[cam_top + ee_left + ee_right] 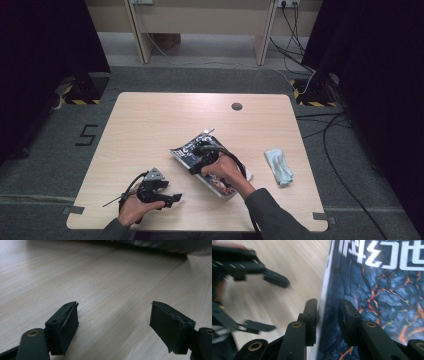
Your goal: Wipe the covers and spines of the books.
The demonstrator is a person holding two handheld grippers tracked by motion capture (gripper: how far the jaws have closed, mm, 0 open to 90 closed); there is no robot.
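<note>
Right gripper [328,315] parted over magazine [372,290] edge; left gripper [113,327] wide apart.

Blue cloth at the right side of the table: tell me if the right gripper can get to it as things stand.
Probably yes. The cloth lies apart from the magazine on bare table, with nothing between it and the right gripper, whose jaws straddle the magazine's edge with a gap.

The magazine [210,162] is partly covered by the right hand [225,170] and right gripper [197,167] in the high view. In the right gripper view its cover runs off the top, right and bottom edges, and its white title is cut off. There, the left gripper [272,302] is motion-blurred. The magazine's cover print is too small to read from above.
</note>
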